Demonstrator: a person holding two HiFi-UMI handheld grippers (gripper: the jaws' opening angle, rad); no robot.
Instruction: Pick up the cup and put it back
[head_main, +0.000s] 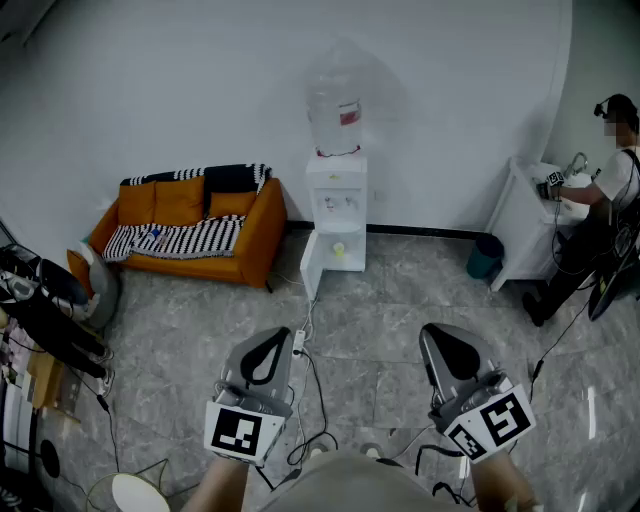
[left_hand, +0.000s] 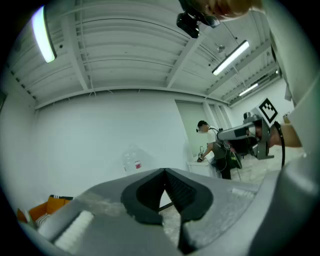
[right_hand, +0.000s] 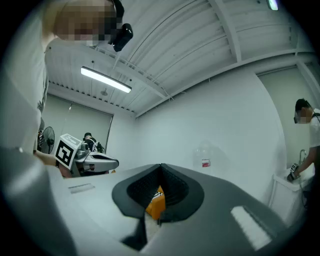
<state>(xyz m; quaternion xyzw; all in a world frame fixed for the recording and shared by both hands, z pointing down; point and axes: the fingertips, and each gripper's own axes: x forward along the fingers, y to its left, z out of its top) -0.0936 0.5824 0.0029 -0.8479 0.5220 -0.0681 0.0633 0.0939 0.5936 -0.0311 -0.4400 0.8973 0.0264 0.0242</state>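
Note:
A white water dispenser (head_main: 337, 212) with a clear bottle (head_main: 335, 108) on top stands against the far wall. Its lower door hangs open, and a small yellow cup (head_main: 339, 249) sits inside the compartment. My left gripper (head_main: 268, 345) and right gripper (head_main: 446, 338) hover level over the grey floor, well short of the dispenser. Both are shut with nothing between the jaws. In the left gripper view the left gripper (left_hand: 165, 172) has its pads meeting at the tip. In the right gripper view the right gripper (right_hand: 161, 167) looks the same, with the orange sofa showing through the gap below.
An orange sofa (head_main: 190, 228) with a striped blanket stands left of the dispenser. A person (head_main: 600, 205) works at a white counter at the far right, beside a teal bin (head_main: 484, 256). Cables (head_main: 308, 395) trail across the floor. Dark equipment (head_main: 40, 310) crowds the left edge.

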